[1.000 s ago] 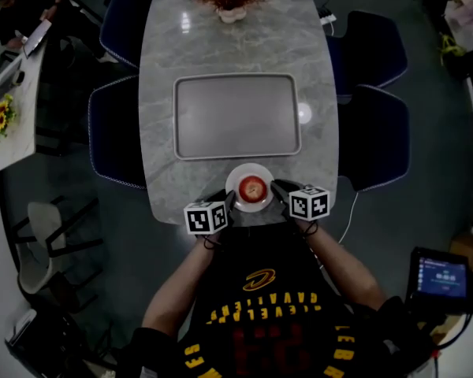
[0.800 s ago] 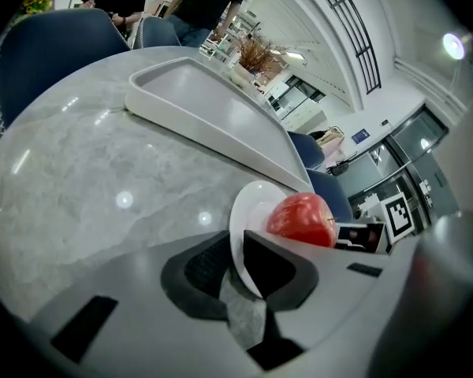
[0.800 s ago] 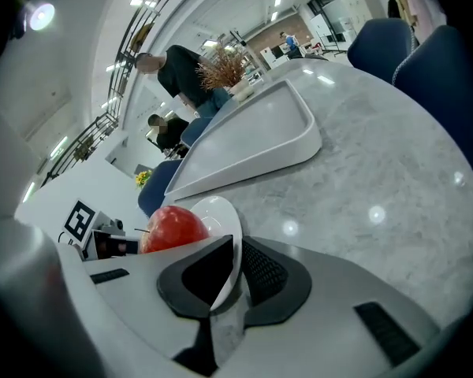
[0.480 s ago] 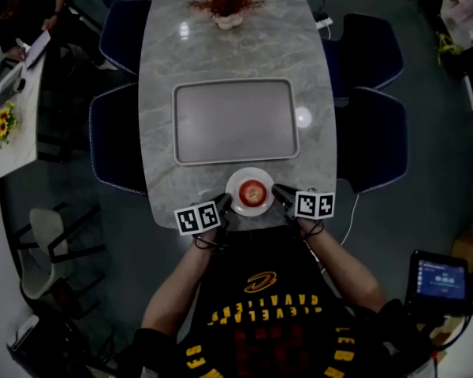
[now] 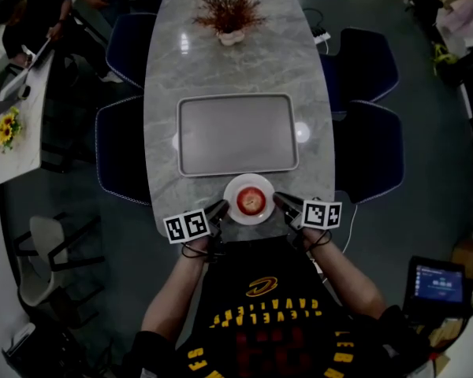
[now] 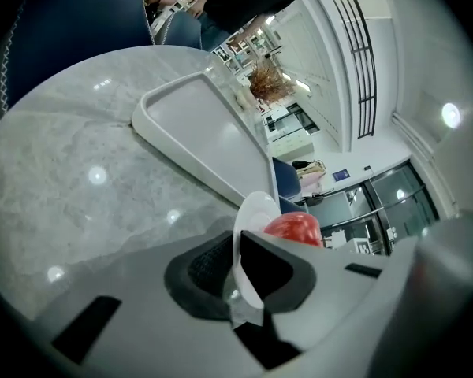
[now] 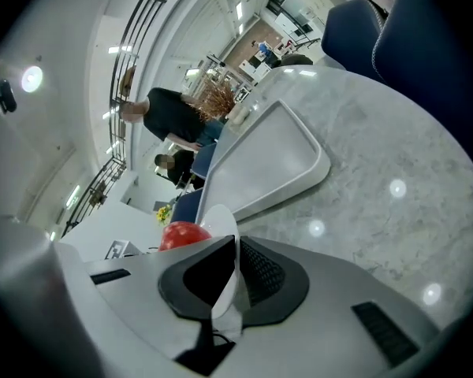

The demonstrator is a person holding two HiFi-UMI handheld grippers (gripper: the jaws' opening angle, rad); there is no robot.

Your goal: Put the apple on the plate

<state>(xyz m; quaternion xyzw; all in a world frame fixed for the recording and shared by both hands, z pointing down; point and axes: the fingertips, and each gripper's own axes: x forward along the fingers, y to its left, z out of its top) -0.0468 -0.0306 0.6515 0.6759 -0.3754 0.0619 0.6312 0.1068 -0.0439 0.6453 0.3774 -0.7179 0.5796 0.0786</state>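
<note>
Now apple (image 5: pixel 252 201) on plate (image 5: pixel 250 181); left fingers (image 6: pixel 209 266) just closed onto rim, right fingers (image 7: pixel 260 274) pinch opposite rim.

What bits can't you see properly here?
- The apple's lower part: hidden by the left hand-held gripper, whose jaws just closed further on the plate's rim, and the right hand-held gripper, in their own views.
- Whether the plate rests on the table: head view looks from above.
- The plant: head view, too small.
</note>
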